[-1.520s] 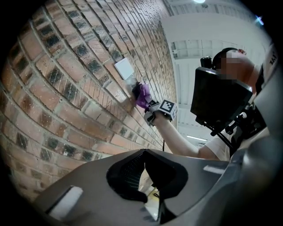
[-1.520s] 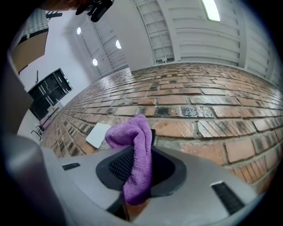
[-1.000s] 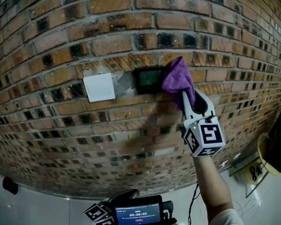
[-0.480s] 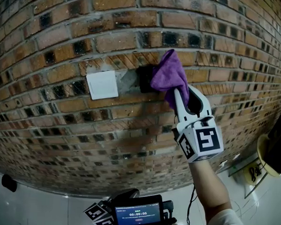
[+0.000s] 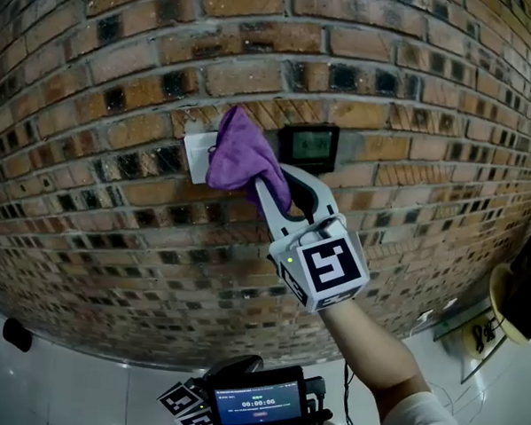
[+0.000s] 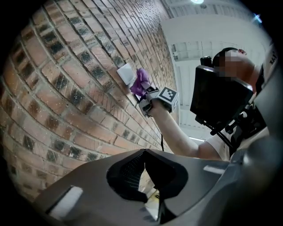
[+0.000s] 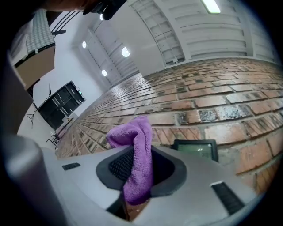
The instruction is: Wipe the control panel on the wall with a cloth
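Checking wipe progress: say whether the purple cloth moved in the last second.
Yes. Purple cloth went left, off the dark control panel, onto the white wall plate.

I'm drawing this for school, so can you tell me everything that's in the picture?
brick wall: one, brown and reddish, fills the view
control panel: one, black with a greenish screen, set in the wall
plate: one, white, on the wall left of the control panel, partly behind the cloth
cloth: one, purple, held up in front of the plate
small screen: one, black with a blue display, at the bottom of the head view
arm: one, bare, reaching up toward the wall
right gripper: one, pale grey, shut on the cloth
left gripper: one, grey, shut with nothing in it, held low
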Tool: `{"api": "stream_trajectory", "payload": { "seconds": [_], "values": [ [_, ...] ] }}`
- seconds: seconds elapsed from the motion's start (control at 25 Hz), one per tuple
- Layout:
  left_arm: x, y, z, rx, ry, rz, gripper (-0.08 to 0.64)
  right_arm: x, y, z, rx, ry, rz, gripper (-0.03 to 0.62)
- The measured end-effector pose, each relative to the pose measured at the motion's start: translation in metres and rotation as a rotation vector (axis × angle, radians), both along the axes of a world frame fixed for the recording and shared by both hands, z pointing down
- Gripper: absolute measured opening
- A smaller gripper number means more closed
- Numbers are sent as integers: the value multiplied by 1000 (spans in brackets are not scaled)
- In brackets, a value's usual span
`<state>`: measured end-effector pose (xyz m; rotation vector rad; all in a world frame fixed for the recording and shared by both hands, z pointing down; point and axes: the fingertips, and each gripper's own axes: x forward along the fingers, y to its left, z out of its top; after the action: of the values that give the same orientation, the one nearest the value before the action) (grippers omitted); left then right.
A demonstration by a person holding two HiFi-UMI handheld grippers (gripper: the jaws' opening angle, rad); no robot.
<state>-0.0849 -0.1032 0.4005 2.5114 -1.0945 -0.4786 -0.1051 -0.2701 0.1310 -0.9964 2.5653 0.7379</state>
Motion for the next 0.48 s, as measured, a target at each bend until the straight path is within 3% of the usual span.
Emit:
{"api": "stream_trajectory", "payload": {
  "seconds": [0.24, 0.48],
  "values": [
    [-9, 3, 0, -1, 3, -26, -12, -42, 1, 18, -38, 64, -63, 100],
    [-13, 4, 0, -2, 7, -33, -12, -48, -10, 32, -67, 97, -53, 100]
  ]
}}
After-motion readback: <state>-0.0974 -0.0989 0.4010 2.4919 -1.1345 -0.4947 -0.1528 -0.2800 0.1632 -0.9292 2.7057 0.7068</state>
